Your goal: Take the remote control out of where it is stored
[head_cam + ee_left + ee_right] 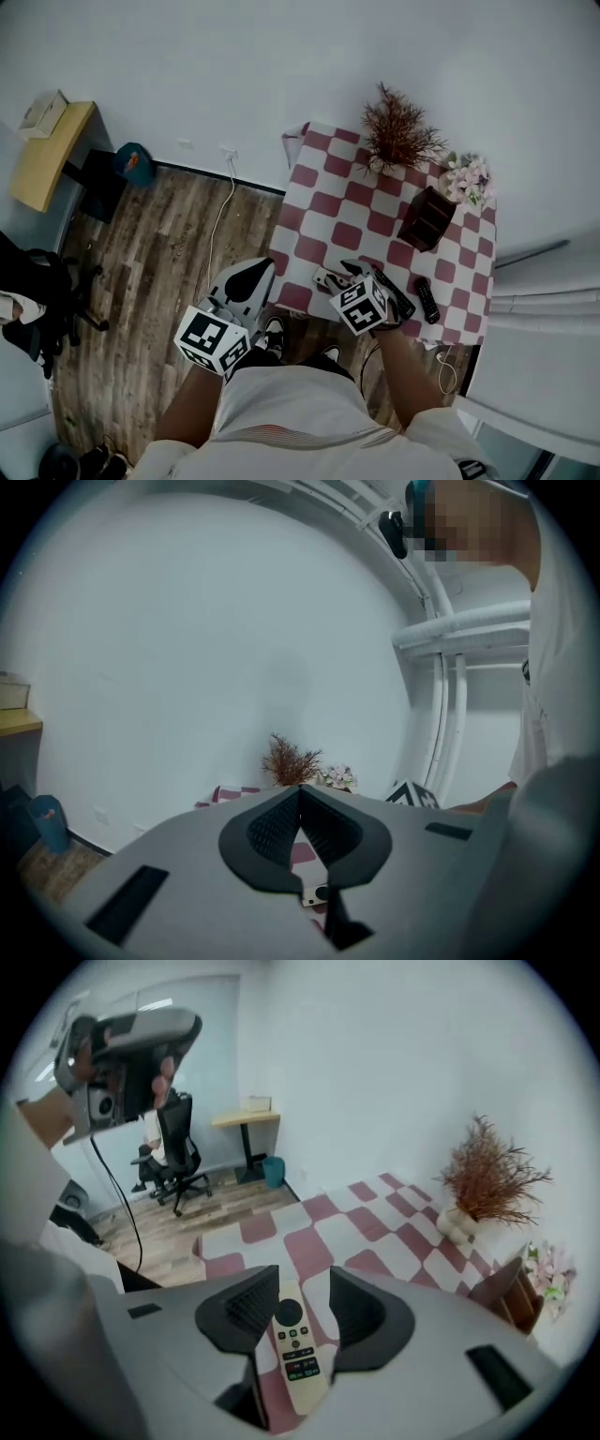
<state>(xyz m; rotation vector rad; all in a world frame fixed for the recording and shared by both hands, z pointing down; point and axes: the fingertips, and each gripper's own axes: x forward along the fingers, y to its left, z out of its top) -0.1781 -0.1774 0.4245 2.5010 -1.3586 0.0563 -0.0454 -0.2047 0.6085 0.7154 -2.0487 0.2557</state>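
Right gripper view: right gripper (302, 1277) has its jaws spread, released. The cream remote (295, 1344) lies flat between them on the checkered table (352, 1227). Cloth shows between the remote and the right pad, so no squeeze.

Head view only: that remote (328, 279) sits at the table's near edge. A second black remote (427, 300) lies near the near right corner. The dark wooden holder (427, 217) stands toward the right edge, well apart from both. Dried plant (398, 131) and flowers (467, 176) are at the far edge.

Left gripper view: left gripper (300, 789) is clenched, tips meeting, nothing in it. The head view puts it off the table, over the wood floor (150, 281).
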